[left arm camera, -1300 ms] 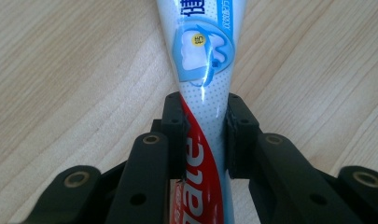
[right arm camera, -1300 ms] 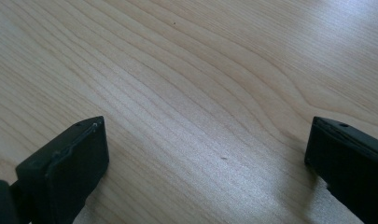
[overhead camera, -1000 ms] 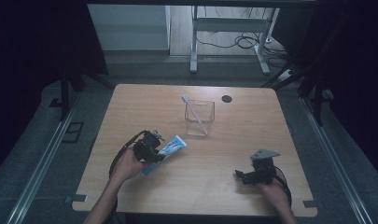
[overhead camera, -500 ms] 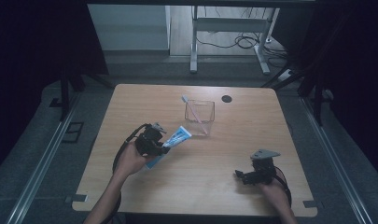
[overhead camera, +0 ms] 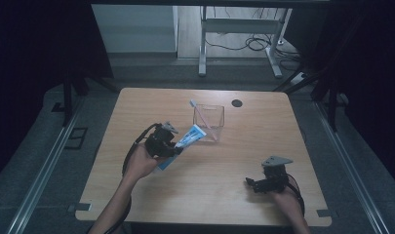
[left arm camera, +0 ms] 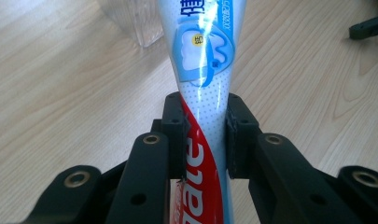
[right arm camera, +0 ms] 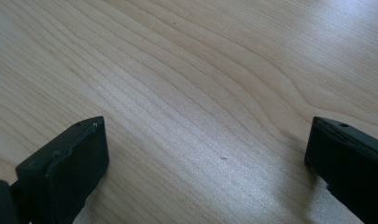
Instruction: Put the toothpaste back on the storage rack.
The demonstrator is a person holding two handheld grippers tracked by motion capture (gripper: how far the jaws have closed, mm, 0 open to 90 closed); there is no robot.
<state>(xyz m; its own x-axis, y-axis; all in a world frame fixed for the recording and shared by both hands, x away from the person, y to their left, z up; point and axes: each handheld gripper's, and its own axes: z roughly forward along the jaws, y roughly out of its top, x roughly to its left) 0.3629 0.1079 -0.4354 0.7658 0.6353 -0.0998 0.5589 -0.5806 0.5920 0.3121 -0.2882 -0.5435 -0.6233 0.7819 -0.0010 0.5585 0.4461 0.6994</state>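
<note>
Since the earlier frames, the left gripper (overhead camera: 162, 141) has carried the toothpaste tube (overhead camera: 184, 140) up and forward across the wooden table (overhead camera: 234, 161), from the near-left part of it to just beside the clear container (overhead camera: 209, 123); the right gripper (overhead camera: 266, 183) has stayed where it was.

Nearest the person, in the high view, the right gripper rests low over the near-right part of the table, well apart from everything else. The right gripper view shows its two black jaws spread wide, with nothing but bare wood grain between them.

Farther in and to the left, the left gripper holds the toothpaste tube clear of the tabletop. In the left gripper view (left arm camera: 205, 140) the jaws are clamped narrow on the tube (left arm camera: 203, 70), pinching it at the red and white part of its body, while the blue and white part with the tooth picture runs on ahead toward the container (left arm camera: 135, 18). From above, the tube lies slanted, its far end close to the container's near-left wall.

Beyond it, the clear container stands near the table's middle, with a pink toothbrush (overhead camera: 201, 116) leaning inside, head up past the far-left rim. Farthest off, a small dark round disc (overhead camera: 237, 103) lies near the far edge.
</note>
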